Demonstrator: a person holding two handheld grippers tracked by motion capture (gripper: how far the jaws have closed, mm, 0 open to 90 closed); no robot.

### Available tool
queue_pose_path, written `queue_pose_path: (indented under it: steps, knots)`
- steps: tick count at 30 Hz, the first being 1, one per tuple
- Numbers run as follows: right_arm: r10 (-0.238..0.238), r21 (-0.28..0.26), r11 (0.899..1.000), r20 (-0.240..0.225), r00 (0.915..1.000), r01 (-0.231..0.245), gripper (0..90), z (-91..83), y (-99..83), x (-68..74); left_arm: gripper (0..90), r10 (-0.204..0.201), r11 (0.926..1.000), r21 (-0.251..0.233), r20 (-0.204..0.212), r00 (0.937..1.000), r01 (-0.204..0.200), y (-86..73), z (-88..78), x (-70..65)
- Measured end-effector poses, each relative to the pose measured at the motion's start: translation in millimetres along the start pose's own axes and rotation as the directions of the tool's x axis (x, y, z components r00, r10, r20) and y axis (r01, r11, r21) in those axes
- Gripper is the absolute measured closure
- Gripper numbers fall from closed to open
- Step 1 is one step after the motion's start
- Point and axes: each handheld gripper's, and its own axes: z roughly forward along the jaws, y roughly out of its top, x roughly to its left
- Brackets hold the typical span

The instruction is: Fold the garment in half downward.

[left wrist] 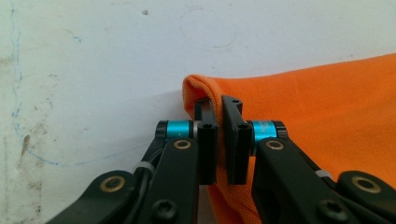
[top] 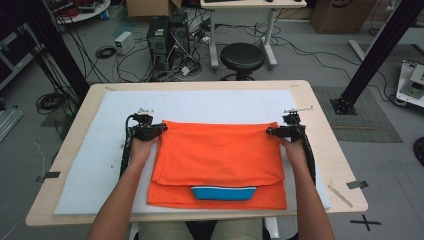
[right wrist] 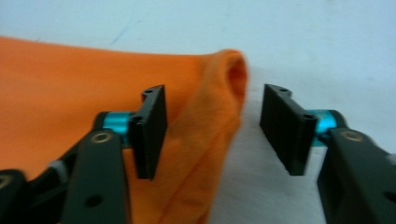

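While our left gripper (left wrist: 218, 105) is pinching the orange shirt's (top: 220, 155) far-left corner on the white mat (top: 100, 150), we are holding our right gripper (right wrist: 212, 126) wide open around the far-right corner.

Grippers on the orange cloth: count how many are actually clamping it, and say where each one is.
1. The left gripper is shut on the orange cloth at its far left corner. The right gripper sits open around the far right corner, not clamping.
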Motion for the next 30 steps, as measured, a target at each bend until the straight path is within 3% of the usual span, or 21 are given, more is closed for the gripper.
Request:
queue_pose_path:
  steps: [2, 4, 6, 9, 15, 18, 20, 27, 30]
  knots:
    - [-0.019, 0.007, 1.000, -0.004, 0.9998, 0.019, 58.2, 0.7, -0.4, 6.7, 84.9, -0.005, 1.0000, -0.003, 0.000, 1.0000, 0.005, -1.2, 0.2, 0.7]
    - [-0.049, 0.015, 0.999, -0.019, 0.9986, 0.049, 76.1, 1.2, -0.4, 10.9, 84.9, -0.004, 1.0000, -0.002, 0.000, 1.0000, 0.004, -2.2, 0.3, 0.5]
    - [-0.076, 0.013, 0.997, -0.020, 0.9969, 0.076, 81.0, 0.4, 0.3, 12.2, 84.9, -0.012, 0.9999, -0.013, 0.001, 0.9999, 0.012, -3.2, 0.2, 0.7]
    - [-0.113, -0.017, 0.993, 0.016, 0.9935, 0.113, 83.3, -2.8, 2.0, 10.1, 85.0, -0.027, 0.9988, -0.041, 0.010, 0.9996, 0.027, -1.3, -2.0, -0.6]
    - [-0.128, -0.066, 0.989, 0.085, 0.9881, 0.134, 83.6, -7.2, 18.0, 8.5, 85.0, -0.061, 0.9954, -0.073, 0.019, 0.9979, 0.063, 4.3, -1.4, -2.2]
    - [-0.139, -0.081, 0.985, 0.126, 0.9823, 0.149, 83.6, -7.9, 29.5, 9.8, 85.0, -0.051, 0.9950, -0.085, 0.021, 0.9985, 0.053, 14.9, -0.5, -5.6]
    - [-0.135, -0.088, 0.985, 0.134, 0.9818, 0.147, 83.5, -8.0, 36.3, 9.0, 85.0, -0.053, 0.9929, -0.105, 0.020, 0.9984, 0.055, 21.1, 0.7, -6.7]
    - [-0.128, -0.140, 0.979, 0.153, 0.9798, 0.150, 83.3, 2.5, 53.2, 7.1, 84.9, -0.089, 0.9903, -0.106, 0.014, 0.9960, 0.090, 29.7, 11.9, 1.3]
    - [-0.118, -0.119, 0.983, 0.162, 0.9798, 0.138, 82.5, 10.4, 51.1, 5.1, 84.0, -0.073, 0.9927, -0.095, 0.014, 0.9972, 0.074, 26.8, 16.5, 2.7]
